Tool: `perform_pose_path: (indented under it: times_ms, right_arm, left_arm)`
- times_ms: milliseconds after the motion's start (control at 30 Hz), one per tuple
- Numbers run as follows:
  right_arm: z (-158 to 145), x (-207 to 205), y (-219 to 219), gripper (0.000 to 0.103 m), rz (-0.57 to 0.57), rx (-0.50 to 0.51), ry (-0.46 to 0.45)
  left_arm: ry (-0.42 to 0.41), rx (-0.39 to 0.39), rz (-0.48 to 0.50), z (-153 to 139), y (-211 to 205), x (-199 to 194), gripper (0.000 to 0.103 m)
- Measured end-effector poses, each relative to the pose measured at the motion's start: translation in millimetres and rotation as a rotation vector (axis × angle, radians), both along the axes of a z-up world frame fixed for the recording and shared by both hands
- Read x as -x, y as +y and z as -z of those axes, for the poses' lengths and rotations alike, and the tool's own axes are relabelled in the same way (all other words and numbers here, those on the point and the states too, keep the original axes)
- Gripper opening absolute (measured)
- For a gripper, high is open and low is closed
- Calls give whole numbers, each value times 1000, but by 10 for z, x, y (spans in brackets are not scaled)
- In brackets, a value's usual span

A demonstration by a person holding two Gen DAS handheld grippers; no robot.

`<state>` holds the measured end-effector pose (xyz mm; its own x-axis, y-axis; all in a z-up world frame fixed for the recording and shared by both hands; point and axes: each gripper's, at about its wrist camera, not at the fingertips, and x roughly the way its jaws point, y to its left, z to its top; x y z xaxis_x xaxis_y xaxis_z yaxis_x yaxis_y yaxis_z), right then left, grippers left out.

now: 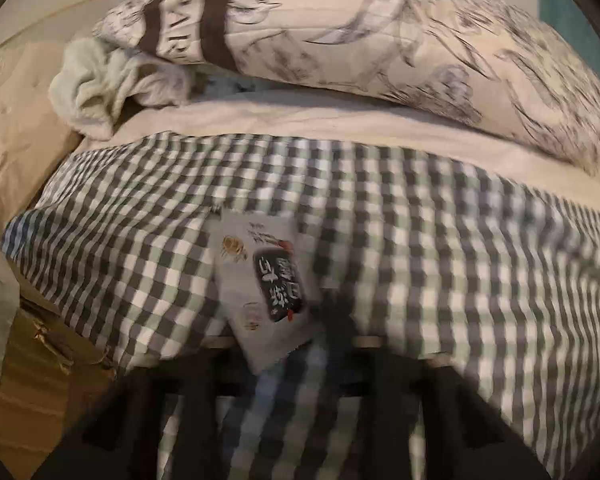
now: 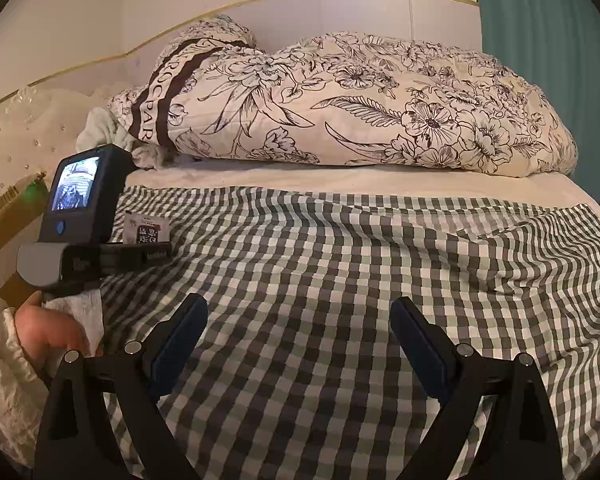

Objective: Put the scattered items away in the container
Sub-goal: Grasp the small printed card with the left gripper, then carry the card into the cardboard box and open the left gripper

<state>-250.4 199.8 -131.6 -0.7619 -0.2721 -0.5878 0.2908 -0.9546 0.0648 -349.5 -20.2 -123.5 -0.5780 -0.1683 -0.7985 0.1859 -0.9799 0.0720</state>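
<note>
A white snack packet (image 1: pixel 262 284) with a black label lies on the checked bedspread (image 1: pixel 460 264). My left gripper (image 1: pixel 292 348) is just in front of it, blurred by motion, its jaws apart on either side of the packet's near end. In the right wrist view the left gripper body (image 2: pixel 100 256) with its camera screen is at the left, and the packet (image 2: pixel 148 232) sticks out past it. My right gripper (image 2: pixel 298 320) is open and empty, low over the checked bedspread (image 2: pixel 340 280). A cardboard box (image 1: pixel 32 360) stands at the left of the bed.
A floral duvet (image 2: pixel 360 104) is heaped at the head of the bed, with a pale green towel (image 1: pixel 100 84) at its left end. The padded headboard (image 2: pixel 24 120) is behind. A teal curtain (image 2: pixel 548 60) hangs at the right.
</note>
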Motion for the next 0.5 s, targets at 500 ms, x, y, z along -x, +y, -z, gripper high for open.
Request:
perform_pose_path:
  times_ms: [500]
  right_arm:
    - [-481, -879, 188, 93, 56, 82, -38]
  left_arm:
    - [148, -80, 218, -1028, 358, -1338, 6]
